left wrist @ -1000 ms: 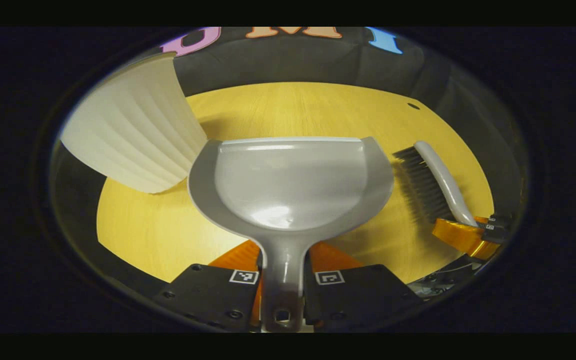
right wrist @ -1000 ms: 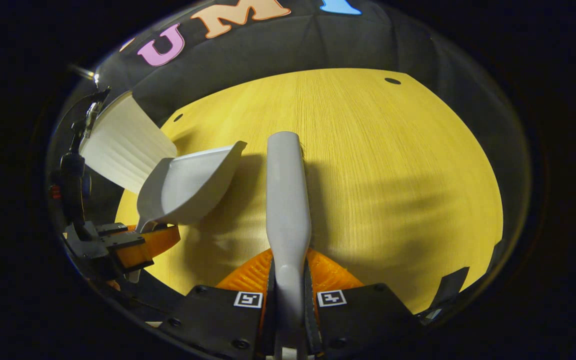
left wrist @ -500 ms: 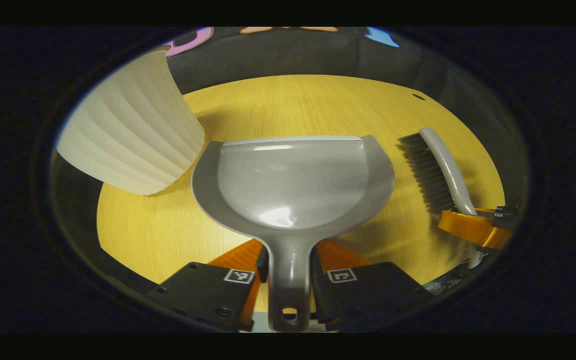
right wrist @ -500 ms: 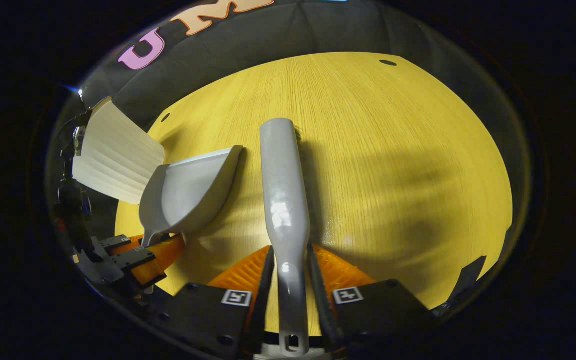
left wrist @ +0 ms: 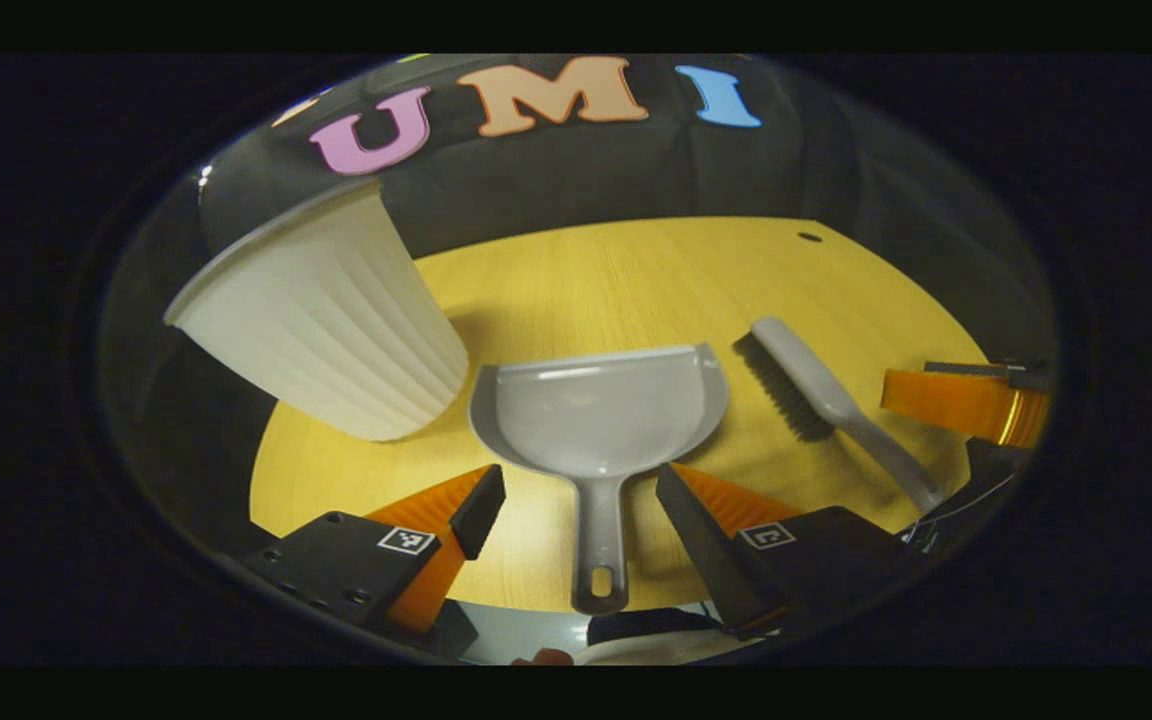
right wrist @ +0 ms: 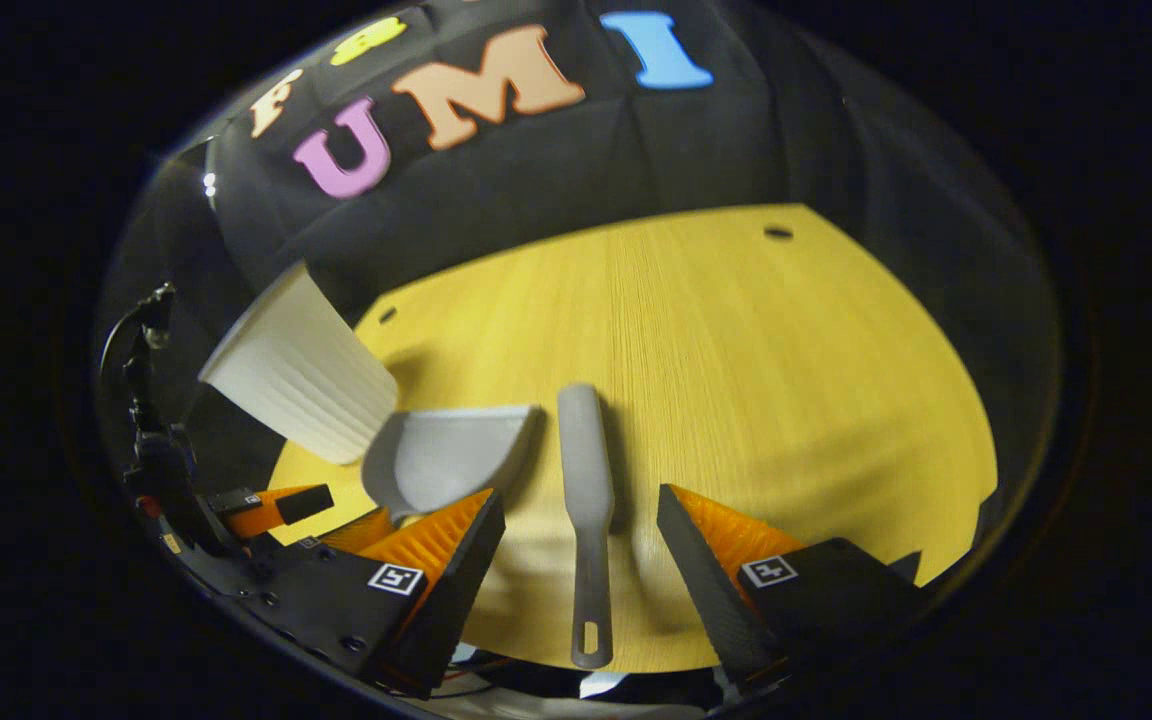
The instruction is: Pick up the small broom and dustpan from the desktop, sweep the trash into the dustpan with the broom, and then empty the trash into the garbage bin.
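The grey dustpan (left wrist: 601, 420) lies flat on the yellow wooden table (left wrist: 636, 280), its handle pointing back between the fingers of my left gripper (left wrist: 576, 495). That gripper is open and touches nothing. To the dustpan's right lies the grey broom (left wrist: 816, 395), bristles facing the pan. In the right gripper view the broom (right wrist: 586, 500) lies lengthwise between the spread fingers of my right gripper (right wrist: 578, 508), which is open and clear of the handle. The dustpan (right wrist: 446, 455) sits just left of it and looks empty.
The white ribbed garbage bin (left wrist: 326, 320) stands at the table's left, close to the dustpan; the right gripper view has the bin (right wrist: 301, 380) at the left too. The right gripper (left wrist: 966, 405) shows at the far right, the left gripper (right wrist: 276, 505) at lower left. Bare tabletop (right wrist: 736, 350) stretches to the right.
Both grippers have opened and drawn back. The dustpan and the broom, held by their handles a second ago, now lie free on the table.
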Motion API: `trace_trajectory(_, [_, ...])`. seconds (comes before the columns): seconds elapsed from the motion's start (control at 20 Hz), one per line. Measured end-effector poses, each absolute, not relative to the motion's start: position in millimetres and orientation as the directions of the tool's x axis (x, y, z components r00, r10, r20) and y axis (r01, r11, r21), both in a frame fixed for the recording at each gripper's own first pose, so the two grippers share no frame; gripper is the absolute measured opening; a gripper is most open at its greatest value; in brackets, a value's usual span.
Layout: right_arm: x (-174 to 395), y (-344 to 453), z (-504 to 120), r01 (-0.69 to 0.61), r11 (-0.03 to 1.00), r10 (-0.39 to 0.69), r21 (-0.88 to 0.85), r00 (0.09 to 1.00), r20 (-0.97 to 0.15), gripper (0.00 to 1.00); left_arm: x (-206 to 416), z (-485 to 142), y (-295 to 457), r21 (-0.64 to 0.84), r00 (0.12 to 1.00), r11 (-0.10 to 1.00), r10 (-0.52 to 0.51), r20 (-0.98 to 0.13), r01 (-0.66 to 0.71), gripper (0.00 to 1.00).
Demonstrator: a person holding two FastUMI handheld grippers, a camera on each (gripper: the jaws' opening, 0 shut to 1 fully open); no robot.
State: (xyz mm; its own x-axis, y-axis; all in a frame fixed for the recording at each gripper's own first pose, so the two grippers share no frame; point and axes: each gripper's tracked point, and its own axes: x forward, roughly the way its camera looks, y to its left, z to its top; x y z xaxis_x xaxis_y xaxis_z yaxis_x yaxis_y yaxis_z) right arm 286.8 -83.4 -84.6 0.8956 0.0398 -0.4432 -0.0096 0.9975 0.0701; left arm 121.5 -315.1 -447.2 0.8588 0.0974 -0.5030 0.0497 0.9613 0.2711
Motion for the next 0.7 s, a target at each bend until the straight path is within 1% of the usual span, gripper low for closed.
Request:
trace_trajectory(0.05, [280, -79, -60, -0.026, 0.998, 0.044, 0.055, 0.936, -0.348, 0.99, 118, -420, -320, 0.253, 0.895, 0.967, 0.073, -0.439, 0.045, 0.94])
trace_trajectory(0.15, [263, -69, -13, -0.045, 0.998, 0.05, 0.034, 0.984, -0.17, 0.99, 111, -368, -347, 0.225, 0.958, 0.97, -0.02, -0.286, 0.088, 0.94])
trace_trajectory(0.2, [253, -70, 5, -0.025, 1.0, 0.026, 0.017, 0.996, -0.09, 0.99, 107, -344, -356, 0.239, 0.979, 0.966, -0.052, -0.198, 0.1, 0.94])
trace_trajectory(0.25, [246, -75, 20, 0.026, 1.0, -0.026, -0.005, 1.0, -0.008, 0.99, 107, -327, -356, 0.262, 0.993, 0.961, -0.059, -0.101, 0.084, 0.94])
trace_trajectory(0.3, [241, -80, 34, 0.068, 0.997, -0.066, -0.029, 0.996, 0.066, 0.98, 101, -305, -352, 0.276, 0.999, 0.96, -0.044, -0.011, 0.045, 0.93])
trace_trajectory(0.35, [233, -85, 46, 0.103, 0.993, -0.095, -0.055, 0.987, 0.133, 0.98, 96, -286, -342, 0.284, 0.997, 0.959, 0.008, 0.078, -0.029, 0.93])
trace_trajectory(0.45, [222, -87, 54, 0.159, 0.983, -0.136, -0.092, 0.968, 0.211, 0.98, 85, -267, -328, 0.328, 0.98, 0.933, 0.099, 0.171, -0.151, 0.92])
trace_trajectory(0.5, [216, -86, 57, 0.164, 0.982, -0.138, -0.097, 0.963, 0.231, 0.98, 79, -255, -329, 0.354, 0.971, 0.916, 0.12, 0.208, -0.189, 0.93])
trace_trajectory(0.6, [217, -88, 54, 0.174, 0.979, -0.146, -0.109, 0.963, 0.228, 0.98, 77, -245, -331, 0.384, 0.966, 0.904, 0.1, 0.237, -0.187, 0.93])
trace_trajectory(0.7, [225, -86, 50, 0.176, 0.977, -0.15, -0.12, 0.969, 0.198, 0.98, 75, -251, -335, 0.382, 0.974, 0.913, 0.062, 0.218, -0.144, 0.93])
